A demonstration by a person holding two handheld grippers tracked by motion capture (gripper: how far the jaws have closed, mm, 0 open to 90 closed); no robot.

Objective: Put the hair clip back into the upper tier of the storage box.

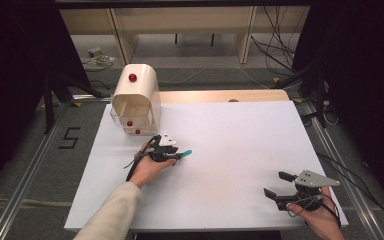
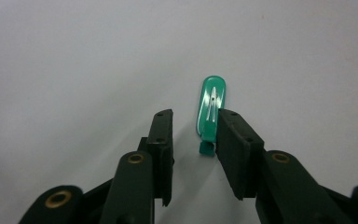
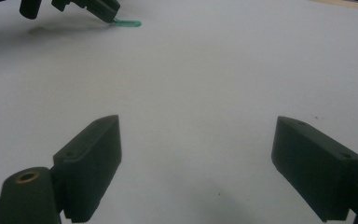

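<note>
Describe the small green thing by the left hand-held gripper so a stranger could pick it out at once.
Start at the cream cabinet with red knobs at the white table's far left corner. Come toward the near edge to the left hand-held gripper; the green clip lies flat at its jaw tips, one end between them. It is a slim, glossy teal strip with a rounded end, the one coloured item on the bare white top.

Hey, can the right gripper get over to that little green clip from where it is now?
Probably yes. Bare white table lies between the right gripper and the green clip. But the left gripper already straddles the clip, so the two could collide.
</note>
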